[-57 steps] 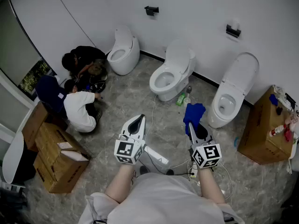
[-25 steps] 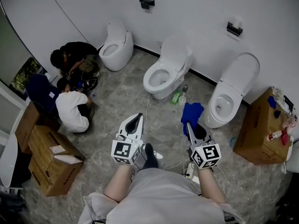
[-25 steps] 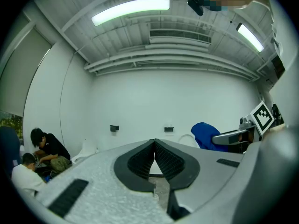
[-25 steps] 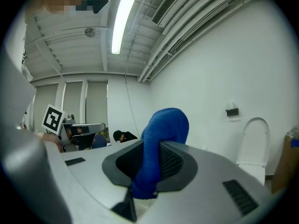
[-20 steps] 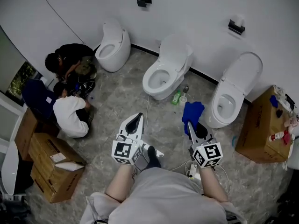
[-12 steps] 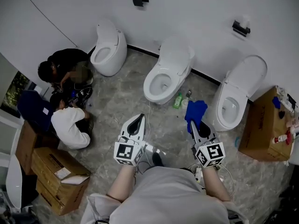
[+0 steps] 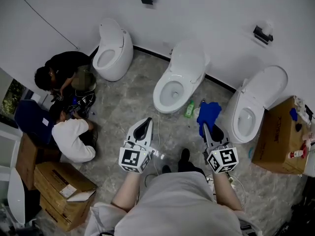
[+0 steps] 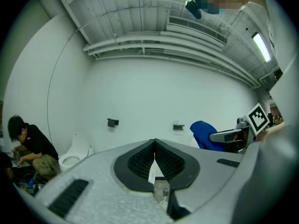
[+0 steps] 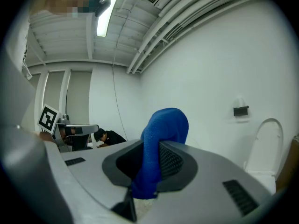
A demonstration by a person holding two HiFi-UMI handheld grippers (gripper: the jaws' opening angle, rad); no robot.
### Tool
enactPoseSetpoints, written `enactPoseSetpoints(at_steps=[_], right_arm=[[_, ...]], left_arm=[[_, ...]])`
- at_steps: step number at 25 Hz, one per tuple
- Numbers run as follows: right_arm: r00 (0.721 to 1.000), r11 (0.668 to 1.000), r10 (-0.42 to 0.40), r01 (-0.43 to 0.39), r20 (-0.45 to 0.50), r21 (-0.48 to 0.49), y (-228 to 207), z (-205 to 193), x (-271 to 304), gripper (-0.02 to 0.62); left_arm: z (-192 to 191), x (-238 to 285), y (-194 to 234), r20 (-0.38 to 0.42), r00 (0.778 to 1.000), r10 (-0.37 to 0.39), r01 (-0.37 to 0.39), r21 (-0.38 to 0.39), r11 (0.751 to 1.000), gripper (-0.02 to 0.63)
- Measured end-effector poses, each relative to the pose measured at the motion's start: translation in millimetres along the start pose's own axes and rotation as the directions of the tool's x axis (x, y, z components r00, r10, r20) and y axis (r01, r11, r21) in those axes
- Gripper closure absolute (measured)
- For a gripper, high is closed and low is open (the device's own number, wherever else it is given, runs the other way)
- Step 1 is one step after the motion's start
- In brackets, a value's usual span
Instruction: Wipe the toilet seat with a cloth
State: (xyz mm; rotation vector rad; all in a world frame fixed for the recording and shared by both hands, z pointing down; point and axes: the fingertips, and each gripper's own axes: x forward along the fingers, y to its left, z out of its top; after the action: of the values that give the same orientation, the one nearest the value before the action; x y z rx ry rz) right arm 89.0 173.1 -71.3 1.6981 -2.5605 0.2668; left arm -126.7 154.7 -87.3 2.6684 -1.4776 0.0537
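Three white toilets stand along the white wall, all with lids raised: a left toilet [image 7: 112, 50], a middle toilet [image 7: 177, 77] and a right toilet [image 7: 256, 104]. The middle one's toilet seat [image 7: 172, 100] lies down around the bowl, ahead of the grippers and well apart from them. A green bottle [image 7: 189, 108] stands on the grey floor just beside that toilet's base, and a thin cable [image 7: 156, 132] runs from there toward the person's feet. Two crouching people [image 7: 66, 107] work beside the left toilet, with cardboard boxes [image 7: 54, 186] near them and another cardboard box [image 7: 280, 136] past the right toilet.

Both grippers are held out in front of the torso, side by side and apart, pointing toward the wall. The left gripper [image 7: 145, 123] has its jaws pressed together with nothing between them. The right gripper [image 7: 205, 128] is clamped on a blue cloth [image 7: 209, 113], which bunches up above its jaw tips.
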Motion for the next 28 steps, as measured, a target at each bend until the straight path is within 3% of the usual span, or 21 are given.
enactPoseSetpoints(at_steps=[7,18,24,28], right_arm=[[0.999,0.999,0.038,-0.038,-0.013,0.014,-40,-9,75,0.528],[0.991,0.992,0.121,-0.122,-0.063,-0.014,-143,-20,225,0.528],[0.990,0.994,0.113,-0.113,-0.086,-0.003,-170,-38,275,0.528],[0.991,0.995,0.104,-0.104,-0.080,0.008,-180,-77,307,0.528]], left_arm=[[-13,67,28,-0.032,0.999,0.019,-0.019,0.006,1.000,0.597],[-34,225,96,-0.075,0.988,0.132,-0.133,-0.016,0.991,0.597],[-56,273,120,-0.089,0.989,0.117,-0.120,-0.031,0.992,0.597],[-93,297,135,-0.074,0.992,0.102,-0.104,-0.026,0.994,0.597]])
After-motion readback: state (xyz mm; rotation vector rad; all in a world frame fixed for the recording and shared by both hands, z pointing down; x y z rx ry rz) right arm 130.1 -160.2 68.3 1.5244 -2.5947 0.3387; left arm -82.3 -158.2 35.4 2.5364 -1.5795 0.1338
